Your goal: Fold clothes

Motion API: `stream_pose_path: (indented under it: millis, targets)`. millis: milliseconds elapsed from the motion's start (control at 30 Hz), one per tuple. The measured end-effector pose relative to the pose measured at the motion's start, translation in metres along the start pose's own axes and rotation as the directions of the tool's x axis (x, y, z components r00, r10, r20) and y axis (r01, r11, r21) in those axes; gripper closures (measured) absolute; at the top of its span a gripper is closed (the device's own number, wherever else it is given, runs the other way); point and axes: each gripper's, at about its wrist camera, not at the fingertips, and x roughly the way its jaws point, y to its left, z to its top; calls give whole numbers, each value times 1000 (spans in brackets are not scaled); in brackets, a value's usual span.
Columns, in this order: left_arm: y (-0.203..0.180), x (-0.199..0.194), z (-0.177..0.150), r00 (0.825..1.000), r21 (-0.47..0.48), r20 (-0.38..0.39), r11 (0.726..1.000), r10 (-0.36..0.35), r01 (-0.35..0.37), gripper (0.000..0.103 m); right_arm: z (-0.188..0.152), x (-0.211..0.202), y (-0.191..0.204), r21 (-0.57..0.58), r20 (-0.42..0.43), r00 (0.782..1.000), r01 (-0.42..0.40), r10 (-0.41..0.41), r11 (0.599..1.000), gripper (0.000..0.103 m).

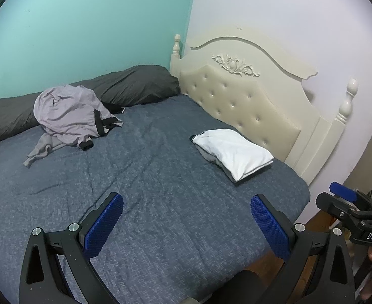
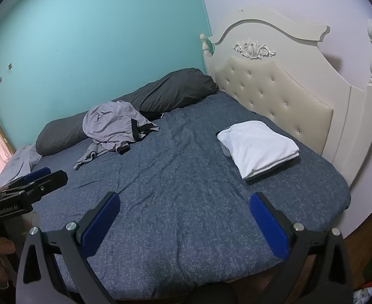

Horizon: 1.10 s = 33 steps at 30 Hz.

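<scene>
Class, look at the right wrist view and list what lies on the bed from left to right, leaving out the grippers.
Dark grey pillow → crumpled lilac garment → bare stretch of blue bedspread → folded white garment on its stack, nearest the cream headboard.

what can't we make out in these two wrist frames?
- Lilac pile: garment count unclear in both views; crumpled layers hide each other.
- Folded stack: the white top piece covers the grey and dark items below.
- Right hand-held gripper in the left view: cut by the frame edge.
- Pale cloth: right view only, partly behind the dark bolster.
</scene>
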Motion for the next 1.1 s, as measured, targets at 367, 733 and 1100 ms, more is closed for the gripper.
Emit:
stream_pose_path:
  millis: [367,733,1100]
  targets:
    - [-1,-7,-3,1000,13,3,1000,19,-19,0,-1,-3,4,-1,-1,1000,-10,10,1000,0]
    - [3,-13,-7,999,19,10,999,30,-30,0,-4,-5,7,3,-9,1000,-15,15,1000,0]
    - [5,-11,-6,999,19,5,999,33,-33,0,-4,-6,6,7,-5,1000,-9,9,1000,0]
